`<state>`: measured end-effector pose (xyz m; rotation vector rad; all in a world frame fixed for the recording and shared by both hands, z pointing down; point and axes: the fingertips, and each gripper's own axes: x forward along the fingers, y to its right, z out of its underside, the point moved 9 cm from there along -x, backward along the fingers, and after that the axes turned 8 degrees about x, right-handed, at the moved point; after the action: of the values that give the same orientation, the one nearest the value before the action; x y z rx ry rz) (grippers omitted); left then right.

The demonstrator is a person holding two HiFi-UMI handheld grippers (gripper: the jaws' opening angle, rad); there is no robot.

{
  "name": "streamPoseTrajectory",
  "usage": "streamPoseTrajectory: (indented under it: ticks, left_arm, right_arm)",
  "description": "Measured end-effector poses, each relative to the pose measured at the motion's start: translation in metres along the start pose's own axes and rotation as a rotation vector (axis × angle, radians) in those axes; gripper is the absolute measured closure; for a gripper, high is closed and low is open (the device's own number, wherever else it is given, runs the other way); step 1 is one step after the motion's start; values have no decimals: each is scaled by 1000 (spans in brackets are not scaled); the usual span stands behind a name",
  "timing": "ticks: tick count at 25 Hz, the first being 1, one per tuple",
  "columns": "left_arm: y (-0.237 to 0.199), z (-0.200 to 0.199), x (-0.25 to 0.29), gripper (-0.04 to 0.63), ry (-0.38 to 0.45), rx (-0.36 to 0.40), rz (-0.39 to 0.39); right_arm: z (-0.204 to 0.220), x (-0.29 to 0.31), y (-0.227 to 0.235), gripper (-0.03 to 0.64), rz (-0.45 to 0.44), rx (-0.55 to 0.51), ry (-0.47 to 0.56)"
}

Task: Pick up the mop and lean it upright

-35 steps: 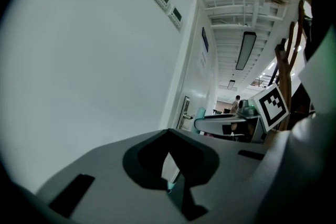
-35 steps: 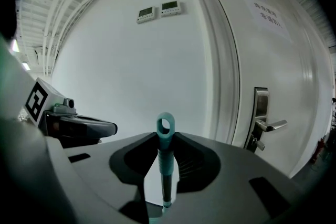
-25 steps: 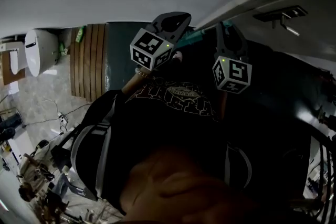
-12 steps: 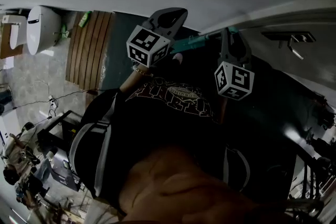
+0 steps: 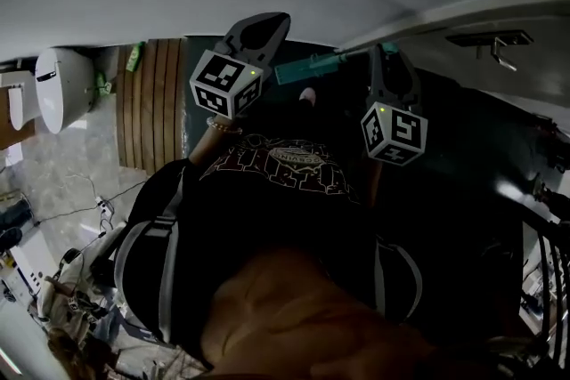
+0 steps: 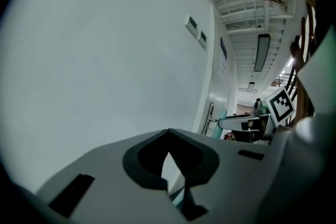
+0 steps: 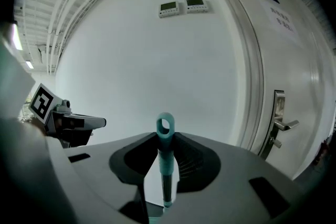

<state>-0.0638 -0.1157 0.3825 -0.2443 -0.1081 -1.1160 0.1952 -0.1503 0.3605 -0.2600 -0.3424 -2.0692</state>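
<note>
The mop's teal handle (image 5: 312,65) slants across the head view between my two grippers, close to a pale wall. Its looped top end (image 7: 165,127) sticks out past the tips of my right gripper (image 7: 165,140), which is shut on the handle. My left gripper (image 5: 264,24) is raised to the left of it, its tips together (image 6: 168,134). A sliver of teal (image 6: 179,198) shows low in the slit between its jaws; I cannot tell if it touches them. The person's body hides the mop head.
A door with a metal lever handle (image 7: 279,122) stands right of the wall (image 7: 173,60), which carries two small control panels (image 7: 184,7). Down on the left are a wooden slatted panel (image 5: 151,102), a white toilet-like fixture (image 5: 58,86), and cables and clutter on the floor (image 5: 80,280).
The left gripper has shifted a little to the left and the head view has swung slightly. The right gripper still holds the handle in about the same place.
</note>
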Motion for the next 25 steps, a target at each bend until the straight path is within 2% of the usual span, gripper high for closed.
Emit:
streamPoseTrajectory:
  ticks: [5,16,20,25]
  left_arm:
    - [-26,-2,-30,549,19,10,49]
    - [-72,10,-94,549,13,9,99]
    - [-81,18,-113,549,3,-5,101]
    - [-88,20,-127,549,8,-4,64]
  right_arm:
    - [0,1,-43,509,31,15,20]
    - [2,28,-130,509,23,27,40]
    - [5,31,-154,509,9,29,40]
    - [5,30,-166,509,-13,37,52]
